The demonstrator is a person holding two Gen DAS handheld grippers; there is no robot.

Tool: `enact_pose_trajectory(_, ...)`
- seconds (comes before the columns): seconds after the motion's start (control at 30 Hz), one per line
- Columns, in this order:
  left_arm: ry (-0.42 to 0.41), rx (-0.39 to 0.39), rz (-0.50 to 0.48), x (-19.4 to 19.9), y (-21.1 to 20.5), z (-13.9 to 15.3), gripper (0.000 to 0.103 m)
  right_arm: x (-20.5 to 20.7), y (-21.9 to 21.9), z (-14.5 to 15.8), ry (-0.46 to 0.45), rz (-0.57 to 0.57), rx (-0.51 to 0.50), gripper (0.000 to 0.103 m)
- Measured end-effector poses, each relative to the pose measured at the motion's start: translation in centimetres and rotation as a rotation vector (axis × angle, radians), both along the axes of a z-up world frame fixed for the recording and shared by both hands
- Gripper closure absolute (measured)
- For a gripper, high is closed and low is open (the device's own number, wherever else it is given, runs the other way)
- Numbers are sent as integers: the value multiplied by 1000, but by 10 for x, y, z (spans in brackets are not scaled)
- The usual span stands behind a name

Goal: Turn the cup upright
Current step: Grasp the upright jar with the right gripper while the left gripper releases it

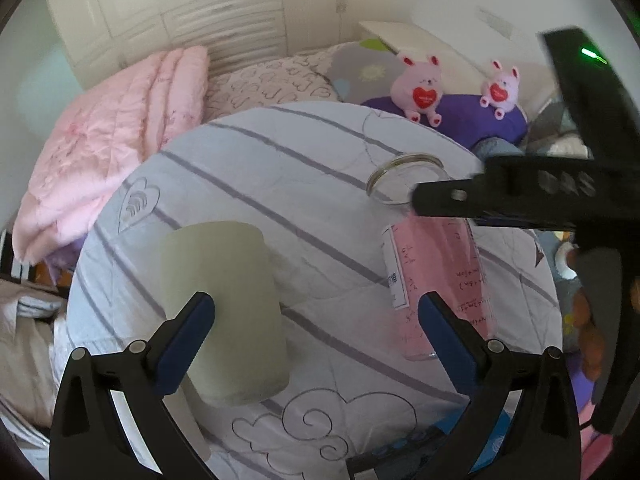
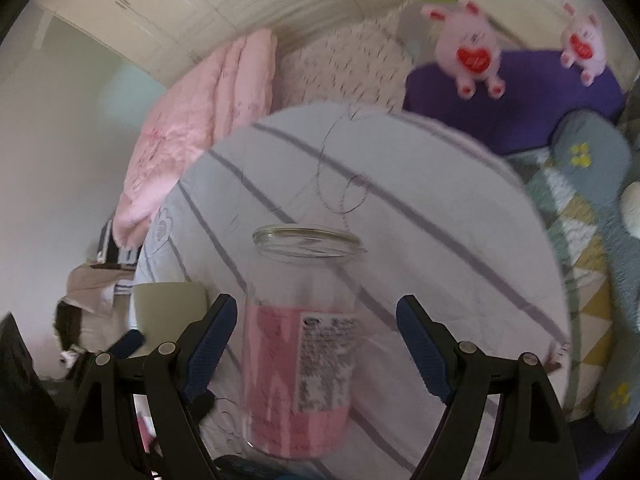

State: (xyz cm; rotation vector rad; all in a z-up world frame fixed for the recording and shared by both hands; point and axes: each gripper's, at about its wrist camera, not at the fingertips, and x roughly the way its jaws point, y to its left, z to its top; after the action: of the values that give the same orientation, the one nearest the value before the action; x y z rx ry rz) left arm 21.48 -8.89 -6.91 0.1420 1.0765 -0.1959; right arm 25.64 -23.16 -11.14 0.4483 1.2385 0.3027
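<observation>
A round surface point(image 1: 248, 168) covered with a white cloth with grey stripes takes most of both views. Behind it is a bed with a folded pink quilt point(image 1: 108, 152), a purple cushion point(image 1: 472, 120) and two pink plush rabbits point(image 1: 418, 86).

On the cloth a pale green cup point(image 1: 224, 312) stands with its closed end up, so it is upside down. It is on the left part of the surface, well apart from a clear glass jar point(image 2: 300, 344). The jar stands upright with its mouth open to the top and has a pink label around the lower body.

The left gripper point(image 1: 316, 340) has its jaws wide apart; the left blue pad point(image 1: 188, 344) is in front of the cup wall, but I cannot tell if it touches. The right gripper point(image 2: 316, 344) also has its jaws apart, one on each side of the jar, and neither pad presses the glass. In the left wrist view the right gripper's black finger lies across the jar neck.
</observation>
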Motion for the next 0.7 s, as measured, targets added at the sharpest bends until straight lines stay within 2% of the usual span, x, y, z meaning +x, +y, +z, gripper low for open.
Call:
enact_pose_trajectory(0.13,-13,3,-38,1,-5,0,0,11,6,-12,44,16,-8,20)
enact_pose_trajectory(0.23,-18,2,-45,2,-7,1,0,16,4,-20,81,39,68,20)
enact_pose_trajectory(0.37,-24,7,-52,1,-7,1,0,21,6,-27,102,86,66,21)
enact_pose_trajectory(0.43,-24,9,-49,1,-8,2,0,22,9,-25,85,119,79,31)
enact_pose_trajectory(0.6,-21,-4,-42,-1,-6,5,0,23,17,-15,31,156,56,31)
enact_pose_trajectory(0.7,-38,-10,-37,-4,-6,11,0,20,14,-5,-43,172,39,31)
